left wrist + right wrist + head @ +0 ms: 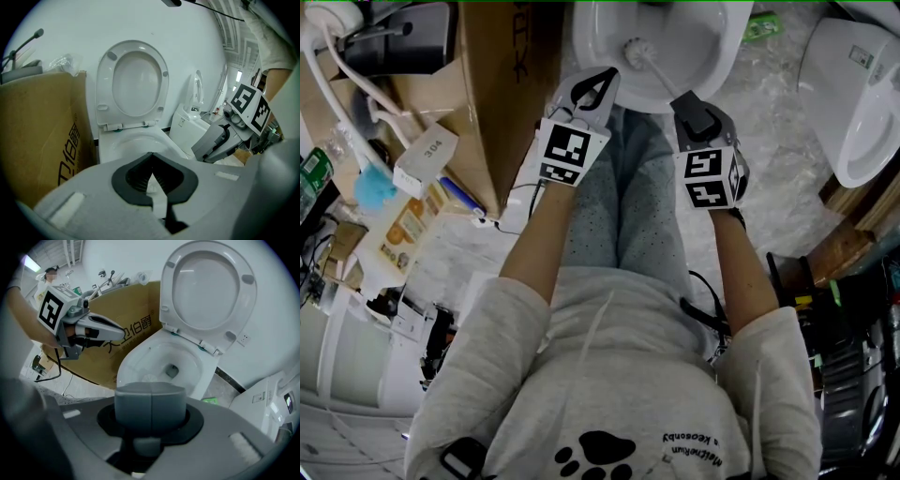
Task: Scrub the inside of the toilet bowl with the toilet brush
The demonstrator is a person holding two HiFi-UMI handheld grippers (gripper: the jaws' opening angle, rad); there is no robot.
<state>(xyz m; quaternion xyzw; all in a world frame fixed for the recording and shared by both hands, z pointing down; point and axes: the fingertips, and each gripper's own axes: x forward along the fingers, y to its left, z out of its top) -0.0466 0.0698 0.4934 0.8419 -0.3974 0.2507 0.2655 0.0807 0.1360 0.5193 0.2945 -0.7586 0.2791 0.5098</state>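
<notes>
Toilet bowl sits just ahead of both sets of fingers; left gripper fingers pressed together on nothing, near its rim; right gripper fingers pinch the toilet brush handle, bristle head inside the bowl beyond them.

left claw jaws tip to tip, nothing between | toilet bowl ahead, seat up | cardboard box left

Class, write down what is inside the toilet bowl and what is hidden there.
The toilet brush reaches inside the toilet bowl, its head beside the drain hole. The right tongs cover the handle's end.
</notes>
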